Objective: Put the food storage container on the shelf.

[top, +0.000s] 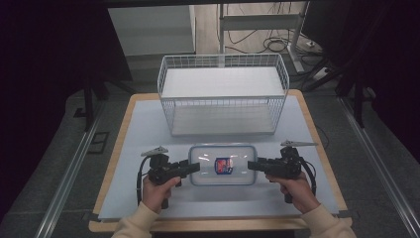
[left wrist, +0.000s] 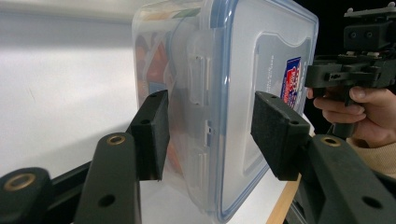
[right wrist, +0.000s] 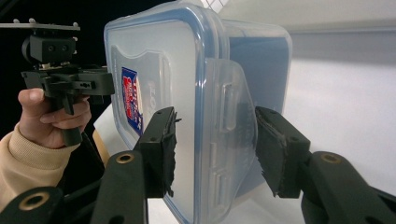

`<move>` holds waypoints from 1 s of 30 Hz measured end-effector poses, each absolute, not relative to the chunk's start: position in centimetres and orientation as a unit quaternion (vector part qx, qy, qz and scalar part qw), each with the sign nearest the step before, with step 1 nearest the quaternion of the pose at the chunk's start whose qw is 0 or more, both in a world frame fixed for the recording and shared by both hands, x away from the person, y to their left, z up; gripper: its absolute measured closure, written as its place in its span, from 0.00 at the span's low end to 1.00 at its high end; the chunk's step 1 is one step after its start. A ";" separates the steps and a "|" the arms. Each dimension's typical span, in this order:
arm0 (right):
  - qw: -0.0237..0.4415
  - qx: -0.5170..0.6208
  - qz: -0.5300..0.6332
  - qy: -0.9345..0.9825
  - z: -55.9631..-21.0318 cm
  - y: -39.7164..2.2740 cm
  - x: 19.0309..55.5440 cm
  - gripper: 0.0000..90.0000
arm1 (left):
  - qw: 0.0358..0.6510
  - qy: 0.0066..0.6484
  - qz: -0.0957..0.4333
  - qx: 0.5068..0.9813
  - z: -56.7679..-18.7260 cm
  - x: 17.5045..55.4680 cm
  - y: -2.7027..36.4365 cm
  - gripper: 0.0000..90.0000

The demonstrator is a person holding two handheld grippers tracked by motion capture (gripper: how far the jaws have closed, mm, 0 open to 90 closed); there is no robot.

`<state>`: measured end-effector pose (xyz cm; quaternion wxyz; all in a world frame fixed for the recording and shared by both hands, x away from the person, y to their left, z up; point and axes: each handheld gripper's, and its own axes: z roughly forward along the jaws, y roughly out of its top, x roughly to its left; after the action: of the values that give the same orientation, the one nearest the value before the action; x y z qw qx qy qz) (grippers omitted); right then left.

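Overhead arrangement: a clear plastic food container [top: 223, 165] with a blue-rimmed snap lid lies flat on the pale mat [top: 143, 129] that covers the wooden table [top: 126, 111], near the person's edge; a red and blue label [top: 224, 165] sits at the middle of its lid; a white wire basket [top: 223, 94] stands just behind it, apart from it, toward the far edge of the table.

Left gripper [top: 192, 167]: held in the person's left hand [top: 157, 191], it meets the container's left short end, level with the table; in the left gripper view the container [left wrist: 224, 102] stands between the two black jaws, one pad [left wrist: 152, 133] on the base side and the other pad [left wrist: 278, 135] over the lid side; a gap shows between the lid-side pad and the lid, so the jaws straddle the end and its side latch [left wrist: 198, 81] without pressing on it.

Right gripper [top: 253, 166]: held in the right hand [top: 297, 191], it meets the opposite short end; in the right gripper view the container [right wrist: 187, 107] fills the space between the jaws, one pad [right wrist: 161, 149] lying against the lid and the other pad [right wrist: 278, 149] against the hinged latch flap [right wrist: 231, 126] on the base side; the jaws are clamped on that end of the container.

Each gripper view also shows the other hand and its gripper beyond the container; the grey plate [top: 154, 150] rides on top of the left gripper.
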<state>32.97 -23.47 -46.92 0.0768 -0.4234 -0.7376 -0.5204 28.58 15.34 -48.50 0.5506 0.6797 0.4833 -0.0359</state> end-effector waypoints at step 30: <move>0.008 -0.363 -0.569 -0.738 -35.9 -23.0 36.5 0.55 | 0.585 0.435 0.038 0.684 -37.0 32.1 15.6 0.54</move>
<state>36.50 -22.99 -35.94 0.0076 -0.3631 -0.7376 -0.5693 32.13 15.61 -37.02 0.5852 0.6835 0.4347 0.0382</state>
